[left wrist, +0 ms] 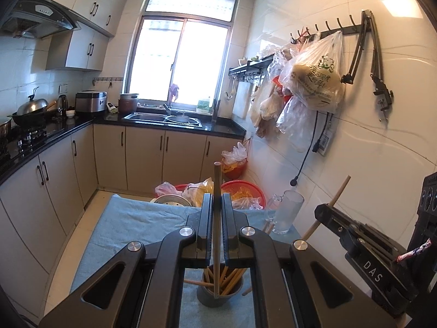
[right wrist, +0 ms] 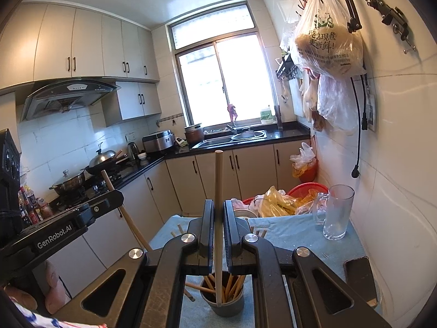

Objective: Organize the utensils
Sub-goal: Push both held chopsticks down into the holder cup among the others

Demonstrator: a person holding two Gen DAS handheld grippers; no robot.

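A grey utensil cup (left wrist: 218, 296) holding several wooden chopsticks stands on a blue cloth, below both grippers; it also shows in the right wrist view (right wrist: 222, 304). My left gripper (left wrist: 216, 199) is shut on a thin wooden chopstick (left wrist: 217, 180) held upright, its lower end in the cup. My right gripper (right wrist: 217, 205) is shut on a thicker pale wooden stick (right wrist: 218, 175), also upright with its lower end in the cup. The right gripper shows in the left wrist view (left wrist: 327, 210), the left gripper in the right wrist view (right wrist: 114, 194). Loose chopsticks (right wrist: 177, 229) lie on the cloth.
A glass mug (right wrist: 337, 213) stands on the blue cloth (right wrist: 295, 232) near the tiled wall. A phone (right wrist: 360, 276) lies at the cloth's right edge. Red baskets with plastic bags (right wrist: 281, 199) sit behind the table. Bags hang on wall hooks (right wrist: 330, 32). Kitchen counters run left and behind.
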